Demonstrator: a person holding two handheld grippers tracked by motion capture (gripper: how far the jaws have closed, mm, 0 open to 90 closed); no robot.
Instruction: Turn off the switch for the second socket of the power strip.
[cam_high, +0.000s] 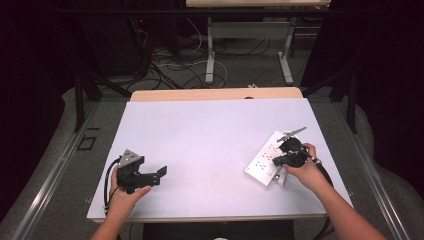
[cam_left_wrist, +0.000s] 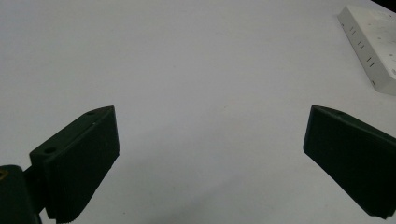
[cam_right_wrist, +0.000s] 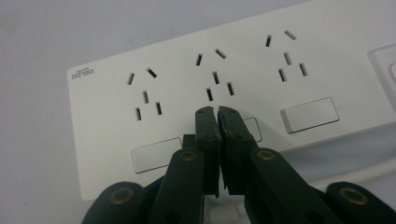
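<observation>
With its jaws pressed together and holding nothing, the right gripper (cam_right_wrist: 217, 109) pointed its tips at the middle rocker switch (cam_right_wrist: 252, 128) of the white power strip (cam_right_wrist: 116, 81) directly beneath it. A skewed push could have slid the unheld strip or slipped off the switch. The left gripper (cam_left_wrist: 210, 140) stood wide open and empty, with the strip well apart from it.
</observation>
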